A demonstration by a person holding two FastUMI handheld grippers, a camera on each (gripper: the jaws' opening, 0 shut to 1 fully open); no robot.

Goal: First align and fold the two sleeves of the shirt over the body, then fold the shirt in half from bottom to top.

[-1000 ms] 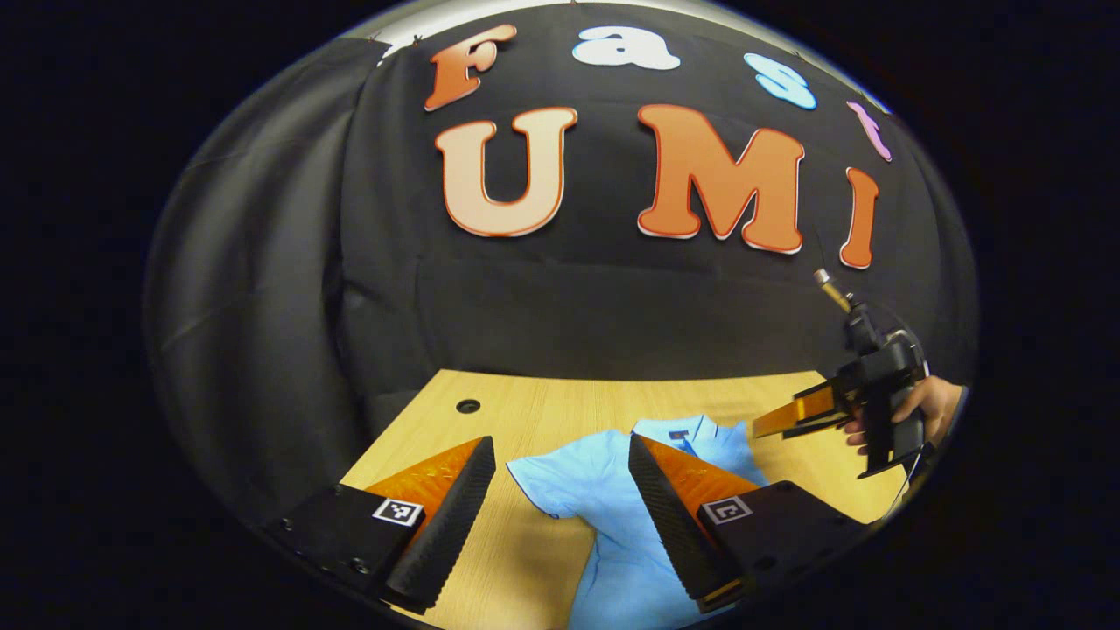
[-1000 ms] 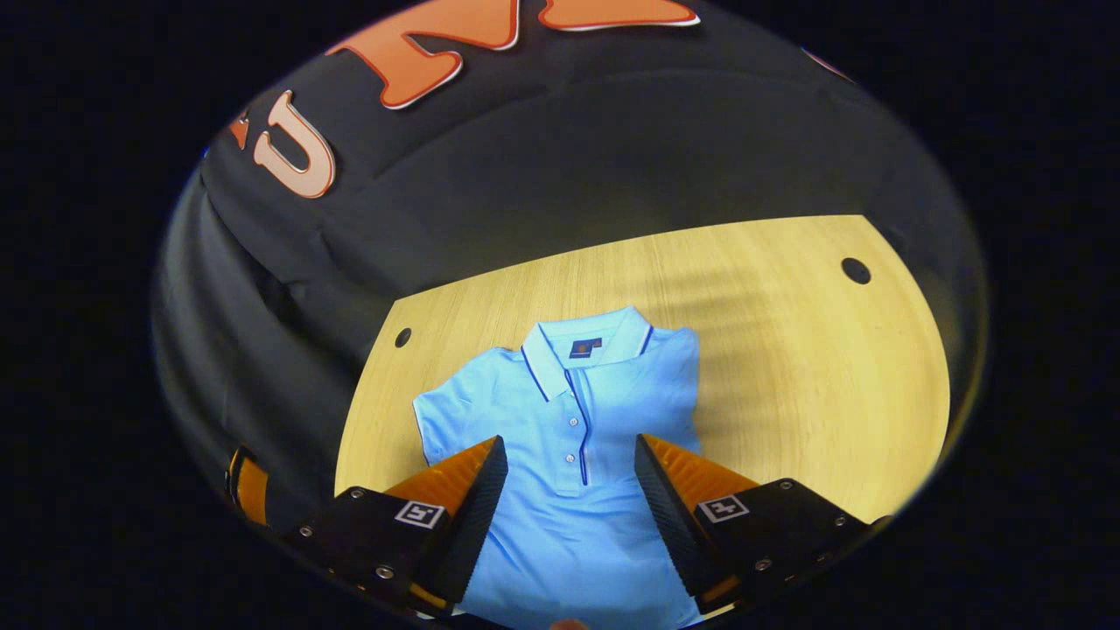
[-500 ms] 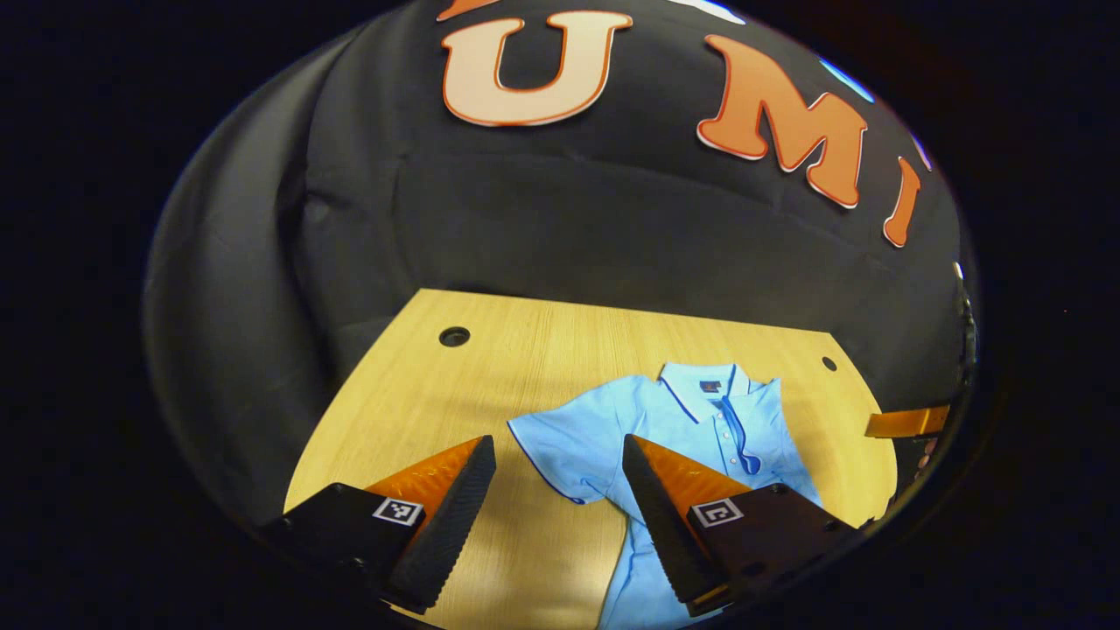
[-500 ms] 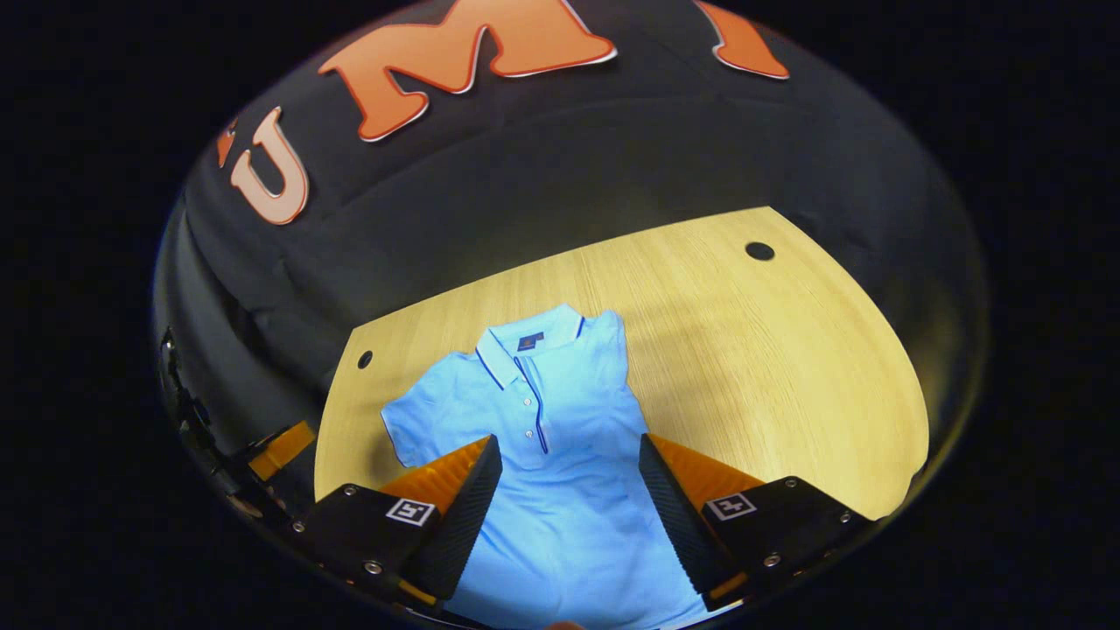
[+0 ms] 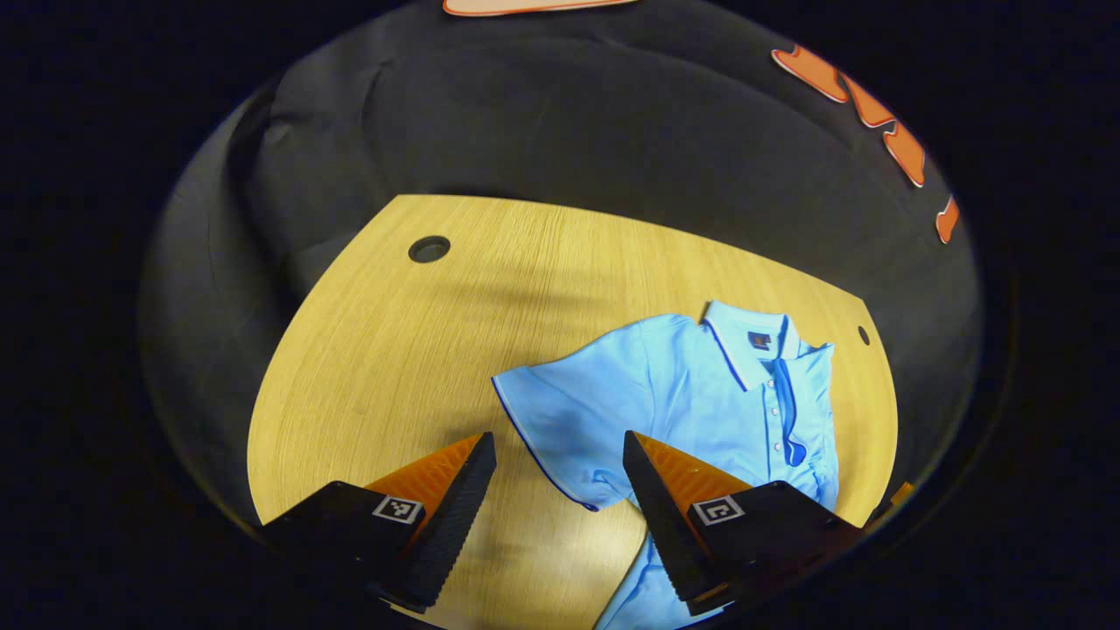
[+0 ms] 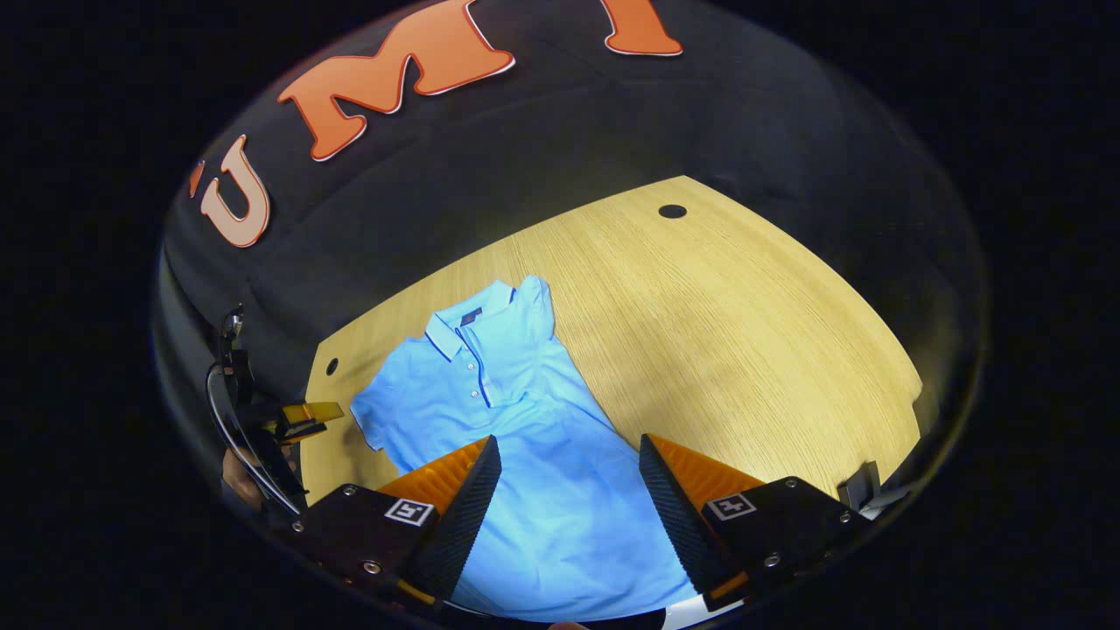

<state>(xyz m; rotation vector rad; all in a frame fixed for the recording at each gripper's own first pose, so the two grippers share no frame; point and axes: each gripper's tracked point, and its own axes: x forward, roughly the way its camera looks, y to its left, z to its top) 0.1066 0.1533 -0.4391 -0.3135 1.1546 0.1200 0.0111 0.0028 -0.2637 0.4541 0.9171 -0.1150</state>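
Wooden desk (image 5: 394,350) is seen before black cloth wall. Light blue polo shirt (image 6: 516,437) is laid flat on it, collar toward the wall; one short sleeve (image 5: 560,420) is spread out. Left tongs (image 5: 556,516) are held spread apart above that sleeve, gripping nothing. Right tongs (image 6: 564,516) are likewise released, above the shirt's body.

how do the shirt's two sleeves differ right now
The left sleeve lies spread flat on the table, its dark-trimmed hem showing. The right sleeve is already folded onto the shirt body, leaving a straight side edge. Both are light blue; neither gripper holds either.
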